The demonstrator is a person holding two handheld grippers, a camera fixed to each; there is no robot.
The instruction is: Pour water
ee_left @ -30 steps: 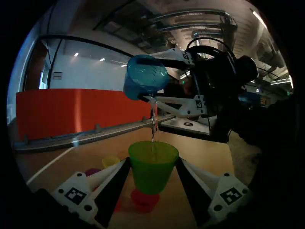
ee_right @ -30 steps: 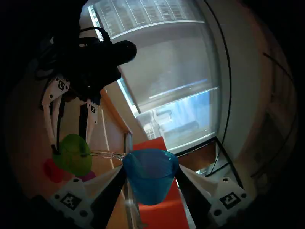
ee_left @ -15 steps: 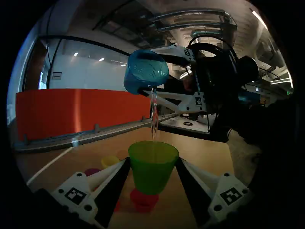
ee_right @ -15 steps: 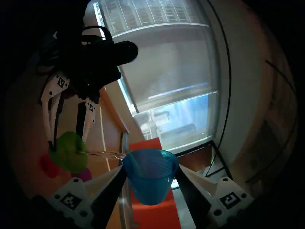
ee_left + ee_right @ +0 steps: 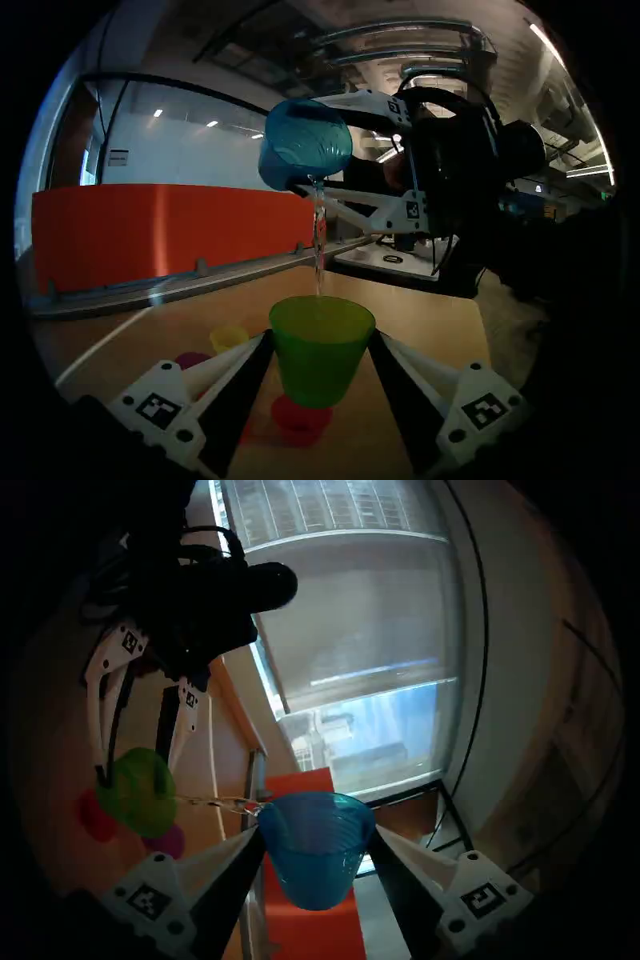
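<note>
Left claw [image 5: 320,340] clamped on green cup [image 5: 322,364], upright, mouth up, over the tabletop [image 5: 416,308]. Right claw [image 5: 316,838] clamped on blue cup [image 5: 314,864], held higher, tipped well over, long axis near horizontal, rim toward the green cup. Thin water stream [image 5: 318,240] falls from its lip into the green cup.

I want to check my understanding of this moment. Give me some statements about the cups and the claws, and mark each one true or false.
1. The blue cup is tilted above the green cup. True.
2. A stream of water falls from the blue cup toward the green cup. True.
3. The left claw grips the blue cup. False: it grips the green cup; the right claw grips the blue one.
4. The yellow cup is in a claw. False: it stands on the table.
</note>
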